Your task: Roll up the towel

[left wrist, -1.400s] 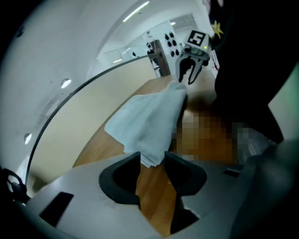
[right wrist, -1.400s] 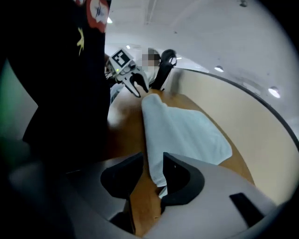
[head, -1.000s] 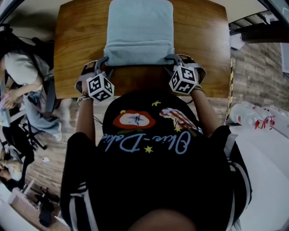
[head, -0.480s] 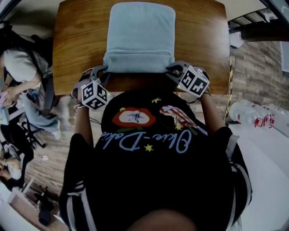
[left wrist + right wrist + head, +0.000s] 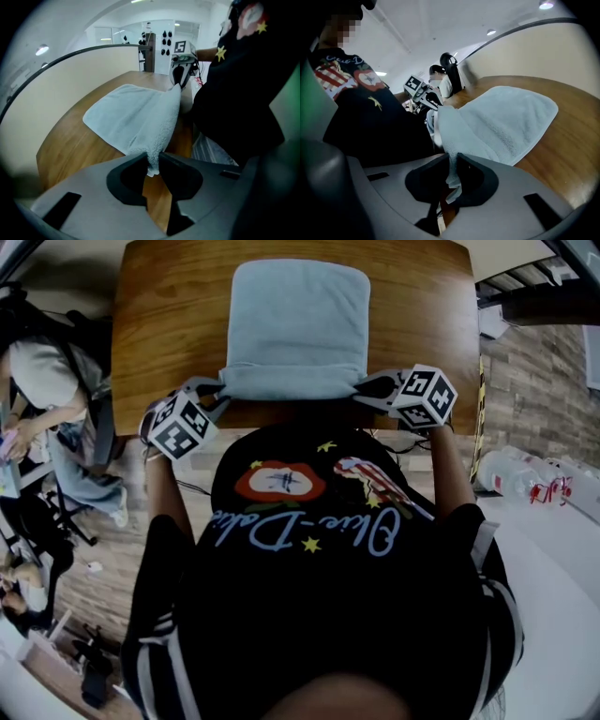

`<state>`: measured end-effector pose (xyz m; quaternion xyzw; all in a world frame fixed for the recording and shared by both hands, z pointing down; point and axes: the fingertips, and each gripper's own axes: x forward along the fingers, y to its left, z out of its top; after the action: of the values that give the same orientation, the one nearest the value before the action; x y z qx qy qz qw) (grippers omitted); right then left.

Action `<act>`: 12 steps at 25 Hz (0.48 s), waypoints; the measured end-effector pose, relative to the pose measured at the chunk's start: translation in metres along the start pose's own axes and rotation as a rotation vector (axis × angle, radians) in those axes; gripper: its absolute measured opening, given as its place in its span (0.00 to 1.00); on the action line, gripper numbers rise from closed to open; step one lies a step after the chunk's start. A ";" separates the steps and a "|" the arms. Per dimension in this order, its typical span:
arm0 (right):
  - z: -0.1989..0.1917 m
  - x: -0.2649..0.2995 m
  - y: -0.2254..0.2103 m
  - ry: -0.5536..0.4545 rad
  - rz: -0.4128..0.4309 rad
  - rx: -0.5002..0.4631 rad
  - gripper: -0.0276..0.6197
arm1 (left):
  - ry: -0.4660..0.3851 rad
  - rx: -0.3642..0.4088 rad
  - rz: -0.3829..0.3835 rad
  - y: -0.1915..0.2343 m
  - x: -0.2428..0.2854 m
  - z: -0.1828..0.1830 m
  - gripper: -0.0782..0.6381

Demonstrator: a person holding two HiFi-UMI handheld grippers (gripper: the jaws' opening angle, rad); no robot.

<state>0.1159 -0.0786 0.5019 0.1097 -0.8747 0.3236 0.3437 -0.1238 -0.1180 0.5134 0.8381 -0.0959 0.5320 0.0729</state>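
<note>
As near corners of the towel are pinched by the left gripper and the right gripper at the near edge of the table, the rest is spread flat beyond, flanked by bare wood.

Towel corners hidden between jaws (both sides); table near edge behind torso.

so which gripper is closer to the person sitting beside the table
Left. The left gripper pinches the near corner of the towel on the side of the seated person; the right gripper pinches the other near corner, farther from them.
</note>
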 end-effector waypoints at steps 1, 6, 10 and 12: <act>0.006 -0.003 -0.006 -0.016 -0.016 0.003 0.11 | -0.002 0.003 0.005 0.006 0.000 0.003 0.21; 0.031 -0.018 -0.038 -0.084 -0.151 -0.014 0.11 | -0.045 -0.021 0.091 0.042 -0.001 0.021 0.21; 0.041 -0.019 -0.062 -0.083 -0.256 -0.046 0.11 | -0.052 -0.025 0.190 0.067 0.007 0.030 0.21; 0.042 -0.015 -0.070 -0.075 -0.297 -0.057 0.11 | -0.040 -0.020 0.228 0.075 0.014 0.030 0.21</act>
<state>0.1340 -0.1599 0.5030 0.2400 -0.8698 0.2402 0.3580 -0.1097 -0.1988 0.5146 0.8316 -0.1975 0.5188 0.0184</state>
